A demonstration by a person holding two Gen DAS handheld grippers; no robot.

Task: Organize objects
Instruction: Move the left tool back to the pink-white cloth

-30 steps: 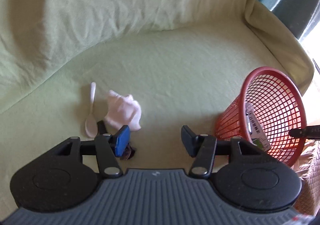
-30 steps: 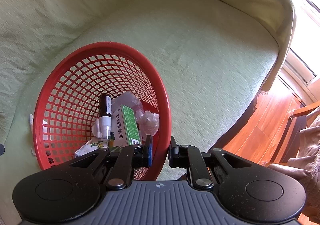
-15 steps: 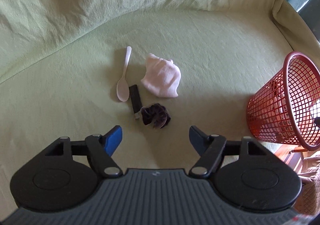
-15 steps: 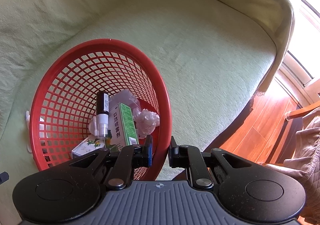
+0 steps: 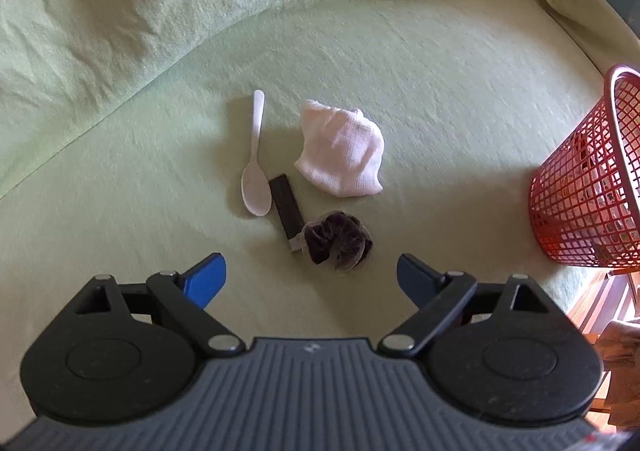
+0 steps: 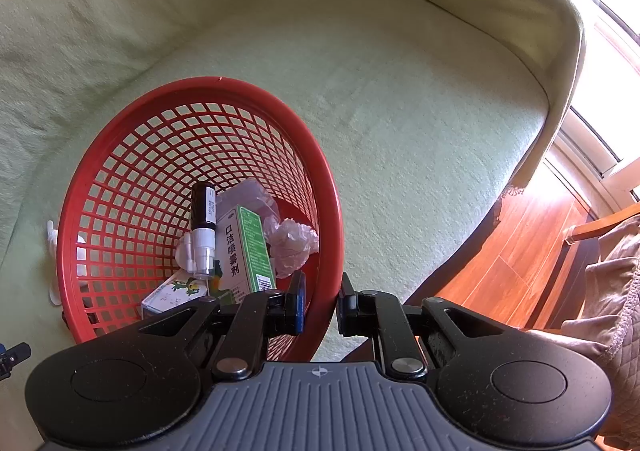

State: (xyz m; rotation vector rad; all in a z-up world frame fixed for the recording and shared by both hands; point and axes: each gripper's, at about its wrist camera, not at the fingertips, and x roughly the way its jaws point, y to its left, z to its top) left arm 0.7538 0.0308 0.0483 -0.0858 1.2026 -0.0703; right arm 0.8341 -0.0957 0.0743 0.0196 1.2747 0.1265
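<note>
The red basket (image 6: pixel 200 187) stood on the green sofa cover (image 5: pixel 400 71), its near rim clamped by the right gripper (image 6: pixel 320 307). The left gripper (image 5: pixel 312 275), jaws just widened and empty, hovered near the dark scrunchie (image 5: pixel 336 239).

Glossy red plastic basket (image 6: pixel 332 211), matt green cloth cover (image 5: pixel 440 71), smooth plastic spoon (image 5: pixel 256 171).
</note>
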